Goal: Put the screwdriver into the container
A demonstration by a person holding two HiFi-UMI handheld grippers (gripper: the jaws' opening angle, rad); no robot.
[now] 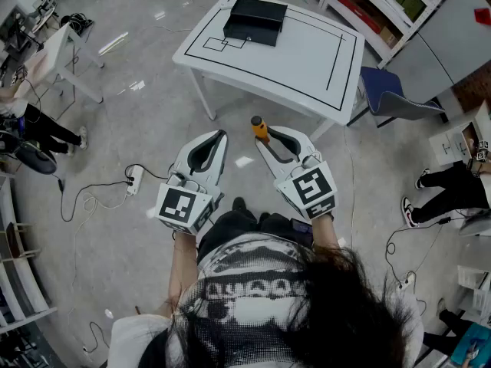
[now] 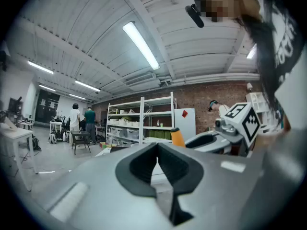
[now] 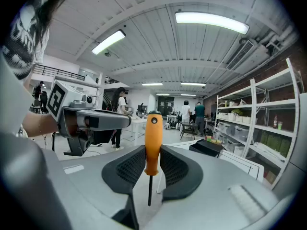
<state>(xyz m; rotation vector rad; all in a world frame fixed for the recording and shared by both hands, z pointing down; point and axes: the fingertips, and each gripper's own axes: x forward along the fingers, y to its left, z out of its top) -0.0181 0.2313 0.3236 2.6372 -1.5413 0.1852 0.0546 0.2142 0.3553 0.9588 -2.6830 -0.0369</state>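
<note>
While the left gripper (image 1: 221, 136) is hovering pressed together, the right gripper (image 1: 265, 138) is pinching the screwdriver (image 3: 153, 143), with the container (image 1: 255, 20) at top centre.

The screwdriver (image 3: 153, 133) has a smooth orange plastic handle with a soft sheen and a thin, dark metal shaft. The fingers (image 3: 125, 169) of the right gripper (image 3: 153, 150) carry matt black pads with a fine grid texture. Its shell is matt light-grey plastic, like that of the left gripper (image 1: 222, 135). The container (image 1: 255, 20), at the desk's far left corner, looks matt black. The desk (image 1: 307, 60) has a smooth white top. The floor (image 1: 153, 121) is grey and glossy.
</note>
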